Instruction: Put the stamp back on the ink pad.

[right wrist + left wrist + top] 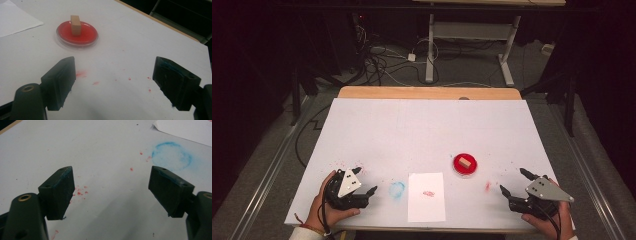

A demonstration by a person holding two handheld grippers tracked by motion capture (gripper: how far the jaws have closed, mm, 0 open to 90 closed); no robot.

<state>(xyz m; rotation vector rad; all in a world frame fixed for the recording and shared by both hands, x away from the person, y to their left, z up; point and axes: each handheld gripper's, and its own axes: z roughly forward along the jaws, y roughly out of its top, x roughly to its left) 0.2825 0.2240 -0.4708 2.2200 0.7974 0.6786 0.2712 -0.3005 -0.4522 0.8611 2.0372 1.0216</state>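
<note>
A small wooden block (464, 162) (75, 24) stands in a round dish of red paint (457, 168) (86, 35) right of the table's middle. A white sheet of paper (426, 196) with a red stamp mark (428, 193) lies near the front edge. My left gripper (364, 180) (111, 192) rests open at the front left, with bare table between its jaws. At the front right my right gripper (514, 181) (113, 82) is open too, a little short of the dish.
A blue paint ring (397, 189) (172, 155) marks the white table cover (422, 125) left of the paper. Red smears (487, 186) (81, 74) and specks dot the cover. Behind the table stand a desk frame (472, 35) and cables on the floor.
</note>
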